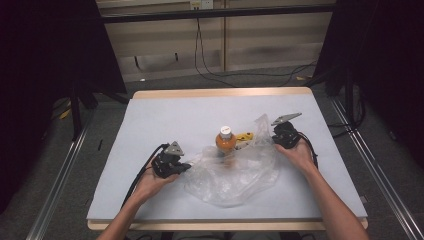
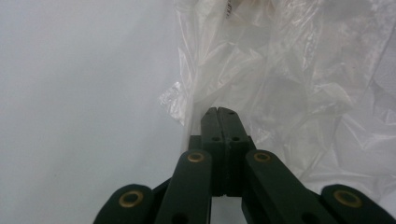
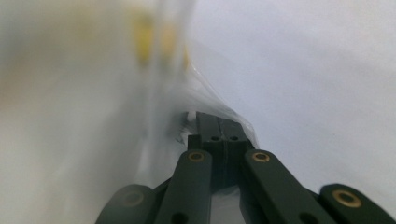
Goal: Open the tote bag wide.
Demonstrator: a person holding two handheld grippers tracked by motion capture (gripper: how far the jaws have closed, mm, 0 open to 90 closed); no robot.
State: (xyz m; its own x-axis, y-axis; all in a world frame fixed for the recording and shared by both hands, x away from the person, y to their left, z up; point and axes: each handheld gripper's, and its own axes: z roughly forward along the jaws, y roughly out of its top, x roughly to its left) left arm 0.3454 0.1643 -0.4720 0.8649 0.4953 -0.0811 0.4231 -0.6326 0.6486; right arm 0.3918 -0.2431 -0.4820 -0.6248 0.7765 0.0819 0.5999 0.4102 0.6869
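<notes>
A white-topped table (image 1: 165, 115) stands on grey floor (image 1: 165, 82), cables (image 1: 210, 70) trailing before a pale wall (image 1: 260, 45).

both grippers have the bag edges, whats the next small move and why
Probably ease both edges apart and lift slightly. The left gripper and right gripper are each shut on the bag, which lies slumped around the upright bottle, so its mouth looks collapsed rather than open.

No writing can be read anywhere here; the bottle (image 1: 225, 141) inside the plastic bag (image 1: 235, 172) shows only a blurred label, too small to make out.
</notes>
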